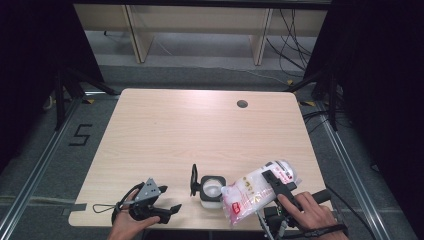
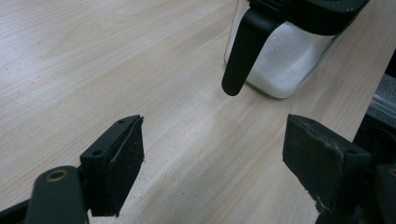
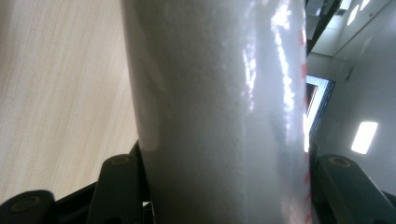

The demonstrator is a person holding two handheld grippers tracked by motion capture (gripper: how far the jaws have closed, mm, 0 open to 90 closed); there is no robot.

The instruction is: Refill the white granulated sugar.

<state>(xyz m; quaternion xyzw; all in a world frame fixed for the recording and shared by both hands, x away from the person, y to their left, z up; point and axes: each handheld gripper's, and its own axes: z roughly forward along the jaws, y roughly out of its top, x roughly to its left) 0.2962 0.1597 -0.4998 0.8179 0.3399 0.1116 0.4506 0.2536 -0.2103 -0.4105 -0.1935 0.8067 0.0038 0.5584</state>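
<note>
White bag (image 1: 252, 192) w/ red print

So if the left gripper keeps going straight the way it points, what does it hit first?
Probably the clear glass jar with black lid, holding white granules; bare wooden table lies between. Depth is uncertain.

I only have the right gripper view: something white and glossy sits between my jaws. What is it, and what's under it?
Observer: It's a clear bag of white granules with red print, held tilted by the right gripper, its lower end over an open jar.
Operator: Is the jar's lid out of the way?
Observer: Yes, the black flip lid stands up on the jar's left side.
Operator: Anything in the jar yet?
Observer: The left gripper view shows white granules filling most of its clear body.
Operator: Is the left gripper steadying the jar?
Observer: No. The left gripper rests near the front edge of the table, jaws open and apart from the jar.
</note>
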